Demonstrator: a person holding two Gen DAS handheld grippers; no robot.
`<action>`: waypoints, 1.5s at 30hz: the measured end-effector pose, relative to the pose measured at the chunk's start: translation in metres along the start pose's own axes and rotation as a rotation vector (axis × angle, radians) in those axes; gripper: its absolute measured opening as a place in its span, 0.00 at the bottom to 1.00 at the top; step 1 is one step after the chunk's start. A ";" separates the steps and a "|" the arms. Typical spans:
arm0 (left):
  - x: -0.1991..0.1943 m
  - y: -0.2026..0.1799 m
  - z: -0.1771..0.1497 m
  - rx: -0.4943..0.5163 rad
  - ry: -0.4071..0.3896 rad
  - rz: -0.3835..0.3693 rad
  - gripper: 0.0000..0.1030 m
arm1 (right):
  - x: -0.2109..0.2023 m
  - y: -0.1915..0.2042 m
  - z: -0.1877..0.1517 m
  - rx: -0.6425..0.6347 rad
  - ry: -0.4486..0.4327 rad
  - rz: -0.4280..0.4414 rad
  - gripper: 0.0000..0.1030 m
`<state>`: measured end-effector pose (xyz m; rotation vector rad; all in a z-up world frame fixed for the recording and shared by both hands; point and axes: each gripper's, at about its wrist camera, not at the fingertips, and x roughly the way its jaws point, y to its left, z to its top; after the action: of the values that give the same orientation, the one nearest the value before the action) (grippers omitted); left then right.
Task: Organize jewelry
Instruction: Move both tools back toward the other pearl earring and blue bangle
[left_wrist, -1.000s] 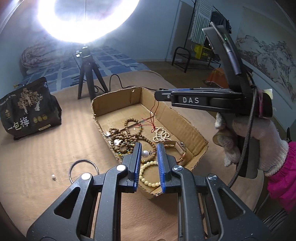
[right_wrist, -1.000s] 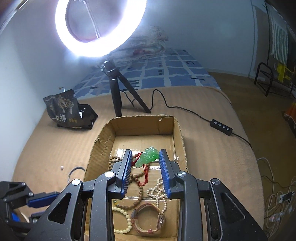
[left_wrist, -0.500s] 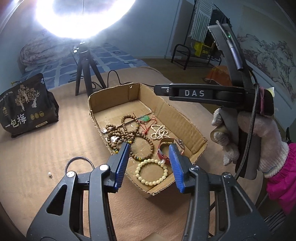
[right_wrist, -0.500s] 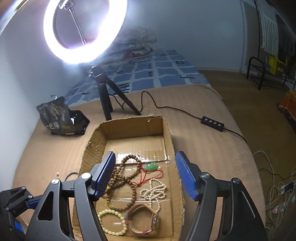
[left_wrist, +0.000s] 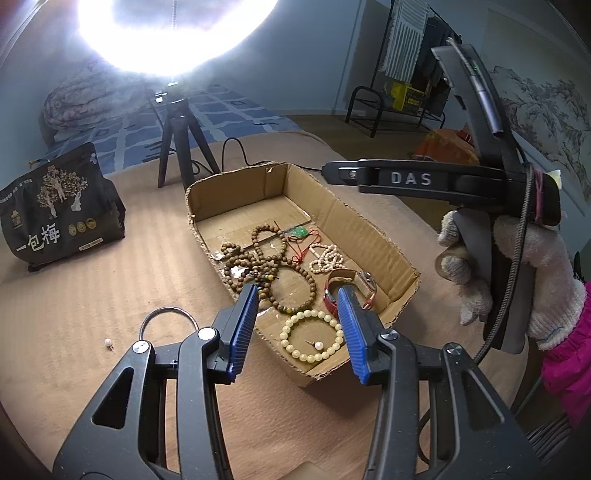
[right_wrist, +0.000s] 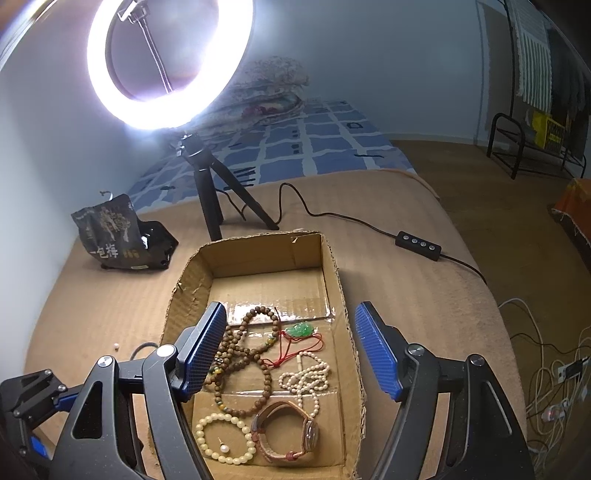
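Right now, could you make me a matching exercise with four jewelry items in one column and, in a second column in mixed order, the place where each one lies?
Items:
1. pearl earring
2. green pendant
3. metal ring
4. watch

Places:
A. outside the cardboard box, on the brown cover
B. near end of the box, beside the cream bracelet
C. inside the loop of the cream bracelet
D. middle of the box, on a red cord

Pairs: 1-C, 2-D, 3-A, 4-B

Both views above shared box (left_wrist: 373, 229)
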<state>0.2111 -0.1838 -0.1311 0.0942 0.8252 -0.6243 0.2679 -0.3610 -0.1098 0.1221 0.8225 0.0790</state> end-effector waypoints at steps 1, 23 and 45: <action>-0.001 0.003 -0.001 -0.001 0.000 0.001 0.44 | -0.001 0.001 0.000 0.001 0.000 0.001 0.70; -0.044 0.132 -0.014 -0.178 -0.045 0.157 0.44 | -0.057 0.046 -0.022 -0.014 -0.035 0.114 0.70; -0.014 0.195 -0.054 -0.202 0.081 0.098 0.44 | -0.009 0.162 -0.099 -0.109 0.145 0.134 0.70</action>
<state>0.2767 -0.0004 -0.1889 -0.0237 0.9523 -0.4441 0.1851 -0.1938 -0.1473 0.0695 0.9522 0.2611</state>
